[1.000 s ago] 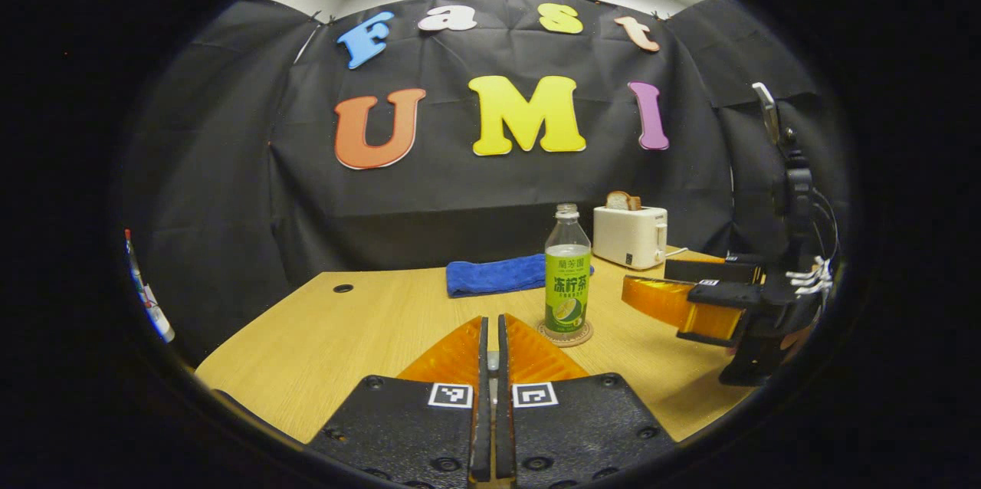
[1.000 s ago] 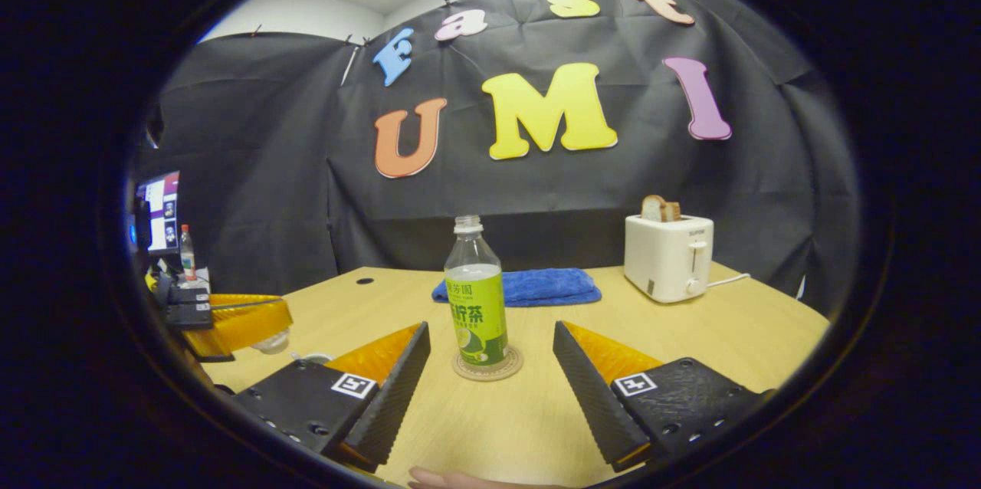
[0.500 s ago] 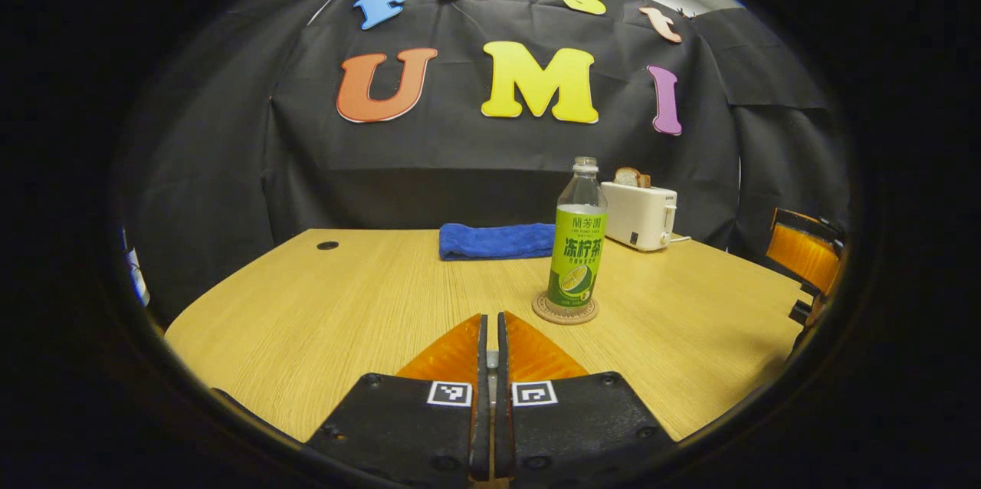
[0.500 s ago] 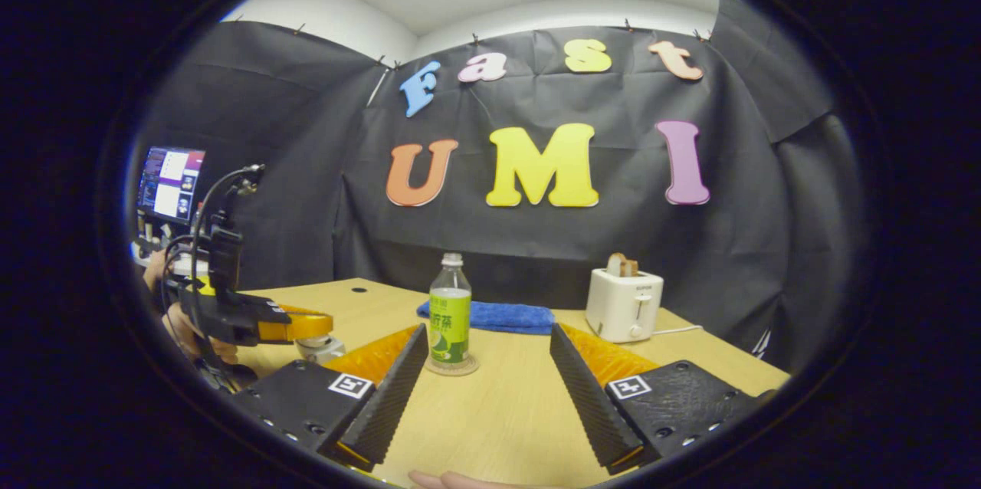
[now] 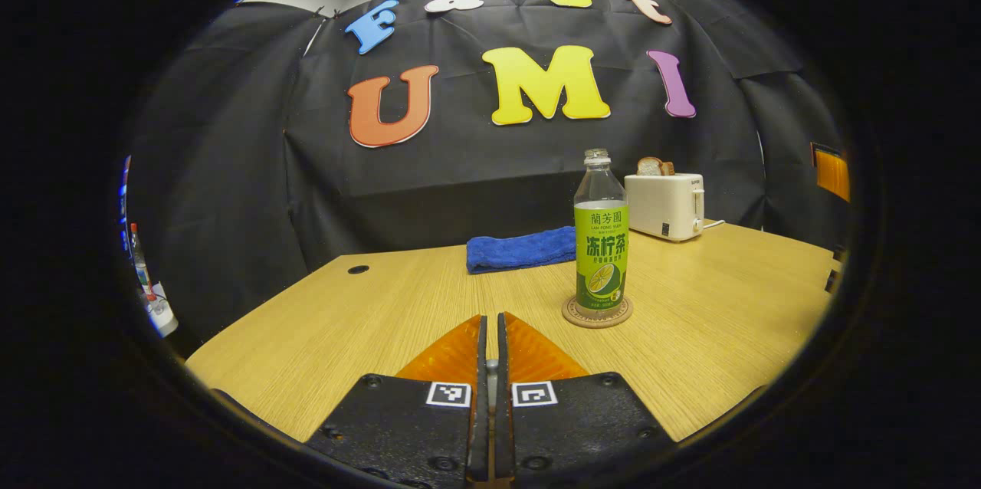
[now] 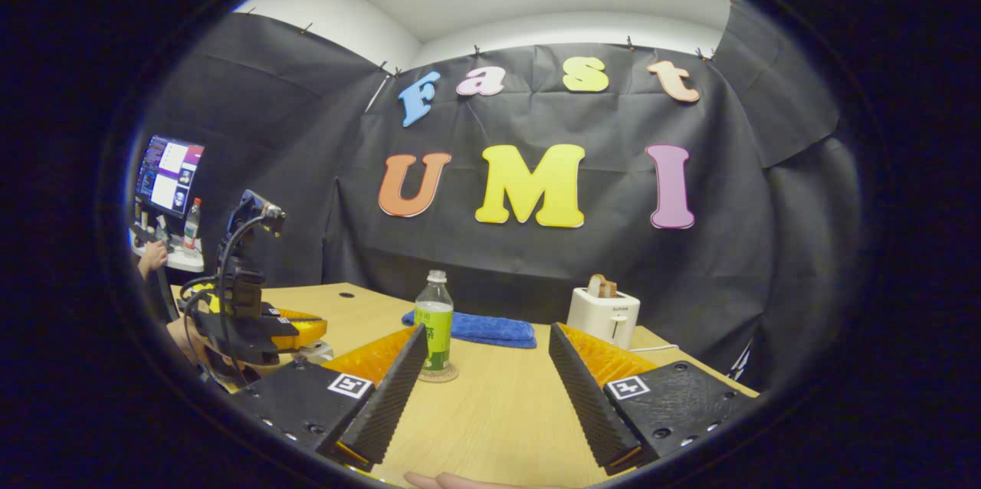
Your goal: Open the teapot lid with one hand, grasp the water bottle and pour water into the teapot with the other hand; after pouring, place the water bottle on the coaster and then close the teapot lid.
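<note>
Water bottle: the bottle (image 5: 602, 236) is stood upright on the coaster, uncapped, with a green label round its body; in the right gripper view it (image 6: 434, 320) is seen just behind the tip of that gripper's left-hand finger.
Coaster: a round coaster (image 5: 597, 313) is laid flat on the table under the bottle; in the right gripper view its edge (image 6: 449, 375) is seen at the bottle's foot.
Left gripper: in its own view the left gripper (image 5: 491, 336) is held above the near part of the table with its two fingers brought together, nothing being gripped between them. In the right gripper view it (image 6: 318, 328) is seen at the left, held by a hand (image 6: 184, 339), its fingers appearing closed.
Right gripper: the right gripper (image 6: 485, 355) is held with its fingers spread wide apart and nothing is clasped; bare table is seen between them.
Teapot: a small pale object (image 6: 316, 352) is glimpsed just below the left gripper's fingers; it is too hidden to be told for certain as the teapot.
Table: a light wooden table (image 5: 368, 320) is shown with a cable hole (image 5: 358, 270) near its far left.
Blue cloth: a folded blue cloth (image 5: 521, 249) is laid at the back of the table, behind the bottle.
Toaster: a white toaster (image 5: 664, 205) is stood at the far right, with bread (image 5: 653, 165) set in its slot.
Monitor: a lit monitor (image 6: 168, 175) is seen at the far left of the right gripper view, with another hand (image 6: 152, 254) near it.
</note>
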`<state>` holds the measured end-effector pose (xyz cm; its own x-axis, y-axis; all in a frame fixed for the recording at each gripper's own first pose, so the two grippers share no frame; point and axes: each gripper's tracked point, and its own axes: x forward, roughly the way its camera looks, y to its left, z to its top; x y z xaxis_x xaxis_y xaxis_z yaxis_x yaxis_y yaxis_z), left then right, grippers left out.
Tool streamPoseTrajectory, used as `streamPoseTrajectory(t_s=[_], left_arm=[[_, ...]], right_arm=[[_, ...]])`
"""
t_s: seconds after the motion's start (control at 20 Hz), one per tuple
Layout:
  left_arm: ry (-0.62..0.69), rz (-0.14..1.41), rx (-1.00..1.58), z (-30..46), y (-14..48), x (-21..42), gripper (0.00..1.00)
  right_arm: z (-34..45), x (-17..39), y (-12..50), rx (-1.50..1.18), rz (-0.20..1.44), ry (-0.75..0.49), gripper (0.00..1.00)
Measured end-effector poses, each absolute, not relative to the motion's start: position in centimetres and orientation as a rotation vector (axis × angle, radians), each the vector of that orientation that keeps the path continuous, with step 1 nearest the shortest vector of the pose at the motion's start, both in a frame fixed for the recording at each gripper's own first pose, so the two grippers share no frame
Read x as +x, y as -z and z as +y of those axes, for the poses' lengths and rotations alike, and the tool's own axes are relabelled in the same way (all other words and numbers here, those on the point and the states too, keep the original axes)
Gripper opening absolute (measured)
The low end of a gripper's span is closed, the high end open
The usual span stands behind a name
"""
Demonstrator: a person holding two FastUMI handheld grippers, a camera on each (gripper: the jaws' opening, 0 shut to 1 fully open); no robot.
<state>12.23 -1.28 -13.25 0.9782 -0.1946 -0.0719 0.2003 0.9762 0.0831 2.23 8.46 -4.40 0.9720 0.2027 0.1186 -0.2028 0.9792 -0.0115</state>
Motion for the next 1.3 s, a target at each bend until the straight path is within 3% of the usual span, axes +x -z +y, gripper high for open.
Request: streamPoseTrajectory(t_s=[0.4, 0.6, 0.8, 1.05, 1.3], left_arm=[[0.194, 0.076, 0.067, -1.5, 13.8, 13.0, 0.06], [0.208, 0.128, 0.067, -2.0, 14.6, 12.4, 0.11], [0.229, 0.148, 0.042, -2.2, 14.6, 12.2, 0.22], [0.213, 0.150, 0.013, -1.6, 13.0, 11.3, 0.55], [0.186, 0.124, 0.011, -0.9, 9.0, 9.0, 0.67]], right_arm=[[8.8, 2.1, 4.5, 0.015, -0.108, -0.206, 0.97], [9.1, 2.1, 4.6, 0.014, -0.102, -0.214, 0.95], [8.9, 2.4, 4.8, 0.016, -0.091, -0.207, 0.97], [8.7, 2.7, 5.2, 0.030, -0.076, -0.199, 0.96], [8.5, 2.6, 5.1, 0.035, -0.071, -0.187, 0.95]])
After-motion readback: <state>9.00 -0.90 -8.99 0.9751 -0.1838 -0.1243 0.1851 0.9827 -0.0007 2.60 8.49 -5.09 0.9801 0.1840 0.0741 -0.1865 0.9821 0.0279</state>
